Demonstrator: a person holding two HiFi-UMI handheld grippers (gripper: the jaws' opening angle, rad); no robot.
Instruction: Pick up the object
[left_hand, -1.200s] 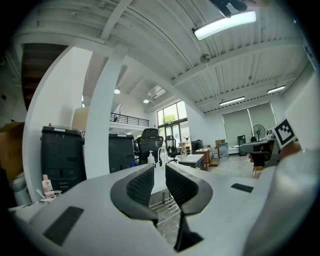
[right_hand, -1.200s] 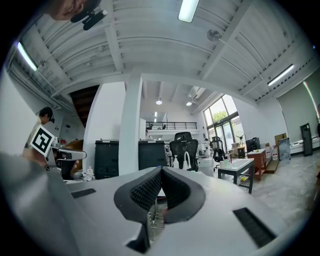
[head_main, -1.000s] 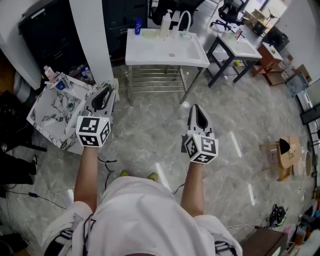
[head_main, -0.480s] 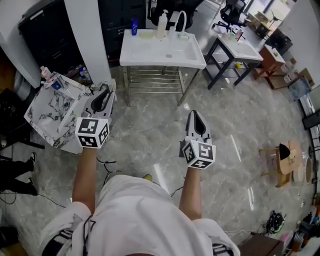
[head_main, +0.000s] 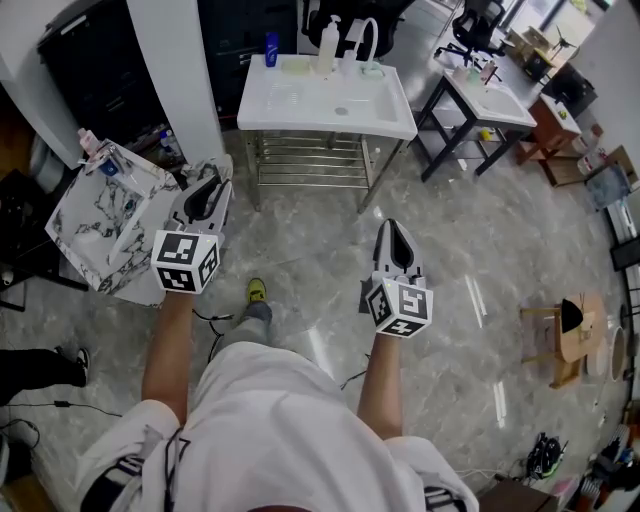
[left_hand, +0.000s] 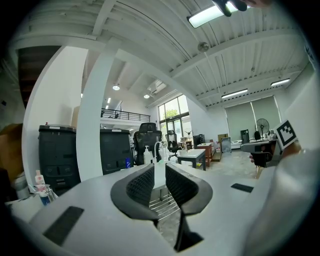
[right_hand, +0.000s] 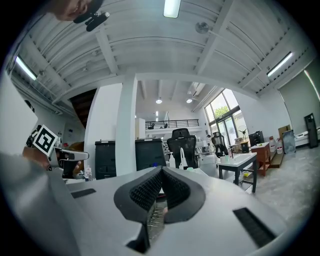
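Both empty: left gripper (head_main: 205, 192) jaws slightly parted, right gripper (head_main: 397, 236) pinched closed. White bench (head_main: 300, 102) with bottles (head_main: 329, 45) lies ahead, well apart; target object unclear.

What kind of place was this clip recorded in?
Probably an open-plan lab or office used as a test space: a freestanding white sink on a metal stand, a marble-patterned basin beside a pillar, and a desk with an office chair on a polished stone floor.
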